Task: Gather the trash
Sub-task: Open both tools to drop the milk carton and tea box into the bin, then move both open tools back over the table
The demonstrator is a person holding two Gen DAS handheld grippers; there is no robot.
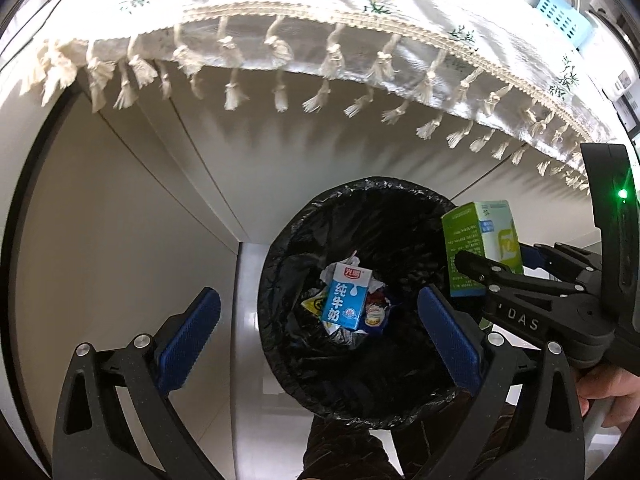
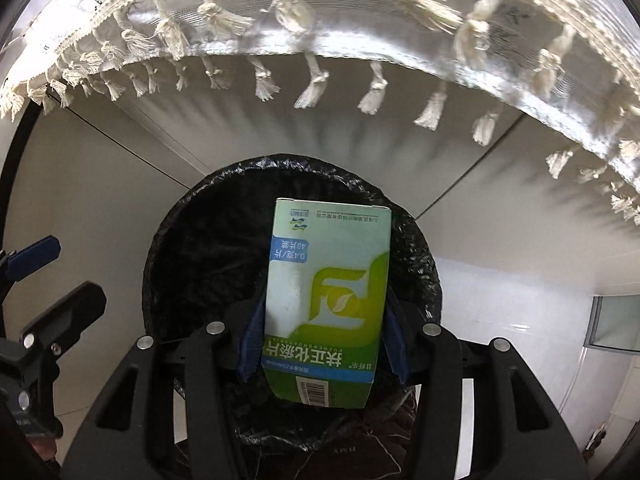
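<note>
Your left gripper [image 1: 320, 344] hangs over the bin [image 1: 280, 240], pointing steeply down, with its jaws spread wide and nothing between them. Its blue pads [image 1: 188, 340] frame the bin's mouth on either side. The bin is lined with a black bag, and at its bottom lies a blue and white milk carton [image 1: 346, 296] on top of crumpled wrappers [image 1: 374, 312], with a bit of yellow packet showing to the carton's left. The bin stands on the pale floor against a white cabinet front [image 1: 140, 200], below the fringed edge of a cream tablecloth [image 1: 280, 0] that hangs off the table above.

Further right, your right gripper [image 2: 326, 336] pinches a green and white box [image 2: 328, 280] by its two long sides, the blue pads [image 2: 252, 344] pressed against it. The box stands on end in the jaws, its print upside down in the right wrist view and its barcode end nearest the camera. Seen from the left wrist, the box [image 1: 480, 248] is held above the bin's right rim, not inside the bag. At the far right your hand [image 1: 612, 396] grips the handle of that gripper. A light blue basket [image 1: 560, 16] sits on the table at the upper right.
</note>
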